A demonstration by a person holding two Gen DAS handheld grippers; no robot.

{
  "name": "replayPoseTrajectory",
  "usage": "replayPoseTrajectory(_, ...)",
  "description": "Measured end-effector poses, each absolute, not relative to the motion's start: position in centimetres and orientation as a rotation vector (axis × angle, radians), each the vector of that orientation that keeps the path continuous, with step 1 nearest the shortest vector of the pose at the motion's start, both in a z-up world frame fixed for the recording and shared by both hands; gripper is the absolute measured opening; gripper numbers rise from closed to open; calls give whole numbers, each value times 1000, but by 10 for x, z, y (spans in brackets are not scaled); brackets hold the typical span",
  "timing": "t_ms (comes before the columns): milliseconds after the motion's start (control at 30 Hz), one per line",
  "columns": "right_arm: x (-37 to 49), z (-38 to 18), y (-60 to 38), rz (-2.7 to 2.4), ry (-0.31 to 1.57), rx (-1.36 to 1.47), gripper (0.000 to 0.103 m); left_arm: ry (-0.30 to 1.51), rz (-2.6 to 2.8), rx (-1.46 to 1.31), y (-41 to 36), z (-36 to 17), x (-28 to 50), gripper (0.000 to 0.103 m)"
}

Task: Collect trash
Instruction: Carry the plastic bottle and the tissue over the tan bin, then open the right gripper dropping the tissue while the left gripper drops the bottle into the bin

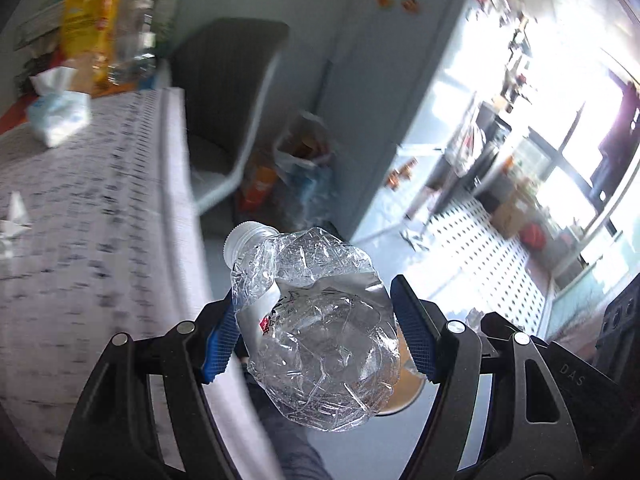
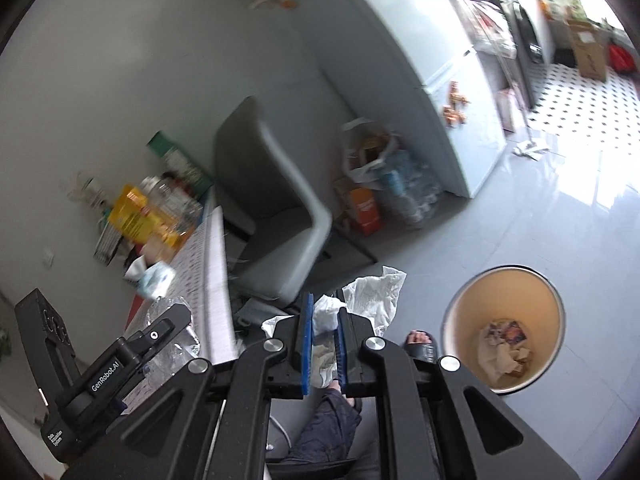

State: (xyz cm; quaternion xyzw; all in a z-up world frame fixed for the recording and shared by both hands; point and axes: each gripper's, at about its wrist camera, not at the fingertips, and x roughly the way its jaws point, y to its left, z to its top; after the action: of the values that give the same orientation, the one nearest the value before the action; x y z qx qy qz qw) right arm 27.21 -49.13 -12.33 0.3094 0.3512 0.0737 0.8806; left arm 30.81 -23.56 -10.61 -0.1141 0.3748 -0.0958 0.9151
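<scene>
My left gripper [image 1: 316,312] is shut on a crushed clear plastic bottle [image 1: 316,328] with a white cap, held in the air past the table's edge. The other gripper shows at the lower left of the right wrist view [image 2: 120,364]. My right gripper [image 2: 323,320] is shut on a crumpled white tissue [image 2: 368,296] that sticks out above the pads, held over the floor. A round beige trash bin [image 2: 460,316] stands on the floor to the right of it, with crumpled paper inside. A slice of the bin shows behind the bottle [image 1: 408,392].
A table with a patterned cloth [image 1: 88,216] holds a tissue pack [image 1: 60,116], a yellow bag [image 1: 92,28] and paper scraps [image 1: 14,220]. A grey chair [image 2: 276,208], floor bags [image 2: 384,184], a white fridge [image 2: 452,136] and a sandalled foot [image 2: 418,344] are near.
</scene>
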Motion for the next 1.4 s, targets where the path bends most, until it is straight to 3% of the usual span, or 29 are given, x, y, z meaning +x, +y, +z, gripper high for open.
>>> replayPoseTrajectory(600,295,-228,-610,-62,783,787,13,941,-303,-205,-358,-192,363,71)
replayPoseTrajectory(667,301,-241,-616,-44,774,812,22,950,-295,-202,-360,-200,365,71)
replayPoseTrajectory(700,303,-247,-619,-40,774,824,45,957,-292,-201,-361,-205,367,71)
replayPoseTrajectory(733,304,-255,-622,-56,771,837,58,962,-288,-201,-360,-209,367,71)
replayPoseTrajectory(767,303,-261,-626,-71,765,843,62,968,-282,-202,-360,-212,369,71)
replayPoseTrajectory(1000,286,-291,-643,-114,792,906,62,1029,-305,-198,-377,-239,375,71)
replayPoseTrajectory(1233,252,-285,-665,-206,778,913,63,1112,-434,-239,-409,-253,375,73)
replayPoseTrajectory(1300,244,-281,-670,-226,768,914,63,1093,-436,-266,-408,-248,371,90)
replayPoseTrajectory(1400,237,-273,-675,-239,754,918,65,1027,-413,-289,-401,-230,364,97)
